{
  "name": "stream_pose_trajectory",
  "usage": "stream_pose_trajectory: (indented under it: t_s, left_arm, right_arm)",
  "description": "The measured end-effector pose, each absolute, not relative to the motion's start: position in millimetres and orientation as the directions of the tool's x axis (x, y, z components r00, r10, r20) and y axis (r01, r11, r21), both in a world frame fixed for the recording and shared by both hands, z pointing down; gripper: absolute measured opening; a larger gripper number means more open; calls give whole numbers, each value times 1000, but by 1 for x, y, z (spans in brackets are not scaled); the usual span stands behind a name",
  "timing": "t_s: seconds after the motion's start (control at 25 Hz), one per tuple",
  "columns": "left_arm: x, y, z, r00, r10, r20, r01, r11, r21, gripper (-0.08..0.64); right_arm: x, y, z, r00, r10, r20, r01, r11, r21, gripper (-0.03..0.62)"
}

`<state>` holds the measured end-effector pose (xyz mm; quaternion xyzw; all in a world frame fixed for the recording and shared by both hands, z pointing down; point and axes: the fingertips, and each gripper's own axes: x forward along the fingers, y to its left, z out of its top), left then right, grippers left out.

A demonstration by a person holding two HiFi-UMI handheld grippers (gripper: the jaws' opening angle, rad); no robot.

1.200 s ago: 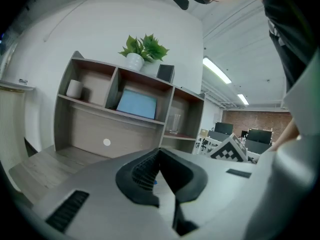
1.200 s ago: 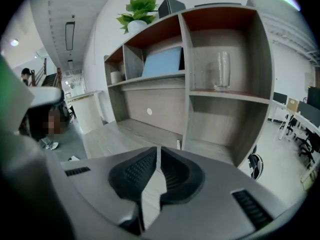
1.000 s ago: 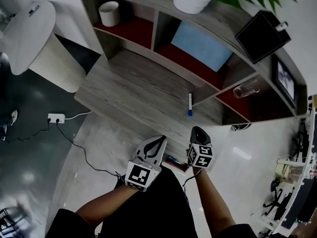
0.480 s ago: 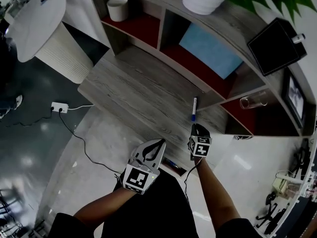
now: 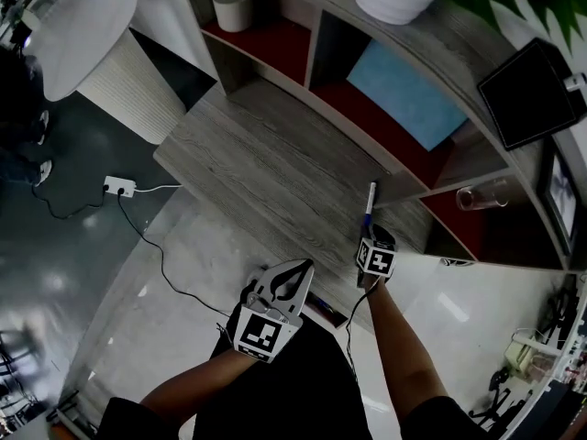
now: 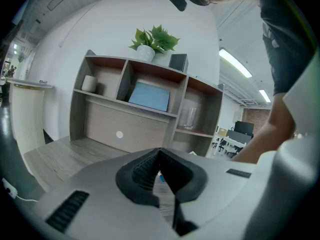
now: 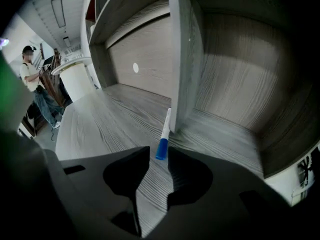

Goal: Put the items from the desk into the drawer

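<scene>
Right gripper (image 7: 159, 155): jaws parted, empty. The pen (image 7: 164, 133) lies on the desk (image 7: 105, 119) just ahead of its tips, blue cap nearest. Left gripper (image 6: 160, 151): jaws closed on nothing.

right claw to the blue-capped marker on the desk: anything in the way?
Nothing visible. The right claw is open, and the white marker with a blue cap lies on the grey wooden desk just ahead of its tips. The shelf divider stands beside the marker's far end, off the approach.
</scene>
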<state>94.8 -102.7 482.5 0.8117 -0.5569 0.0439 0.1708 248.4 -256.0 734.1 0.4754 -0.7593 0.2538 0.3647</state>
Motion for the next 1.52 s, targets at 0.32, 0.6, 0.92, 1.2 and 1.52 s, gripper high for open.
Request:
stream_pose_trajectory:
  t_s: [0.32, 0.6, 0.92, 1.2, 1.52]
  left_arm:
    - [87, -83, 487, 351, -891, 287, -927, -287, 243, 3]
    - [71, -75, 491, 329, -894, 304, -935, -262, 240, 4]
    - [54, -68, 489, 337, -893, 299, -932, -271, 241, 5]
    - [46, -64, 482, 400, -874, 276, -908, -339, 245, 5]
    - [33, -68, 466, 479, -846, 236, -872, -426, 240, 5]
  right_arm:
    - [244, -274, 752, -251, -514, 820, -923, 384, -42, 121]
    - [246, -278, 764, -219, -508, 833, -919, 394, -2, 115]
    - [234, -265, 754, -233, -516, 824, -904, 428, 12, 84]
    - [218, -236, 724, -266, -540, 798, -905, 425, -14, 83]
    - [196, -195, 684, -317, -569, 759, -904, 424, -60, 81]
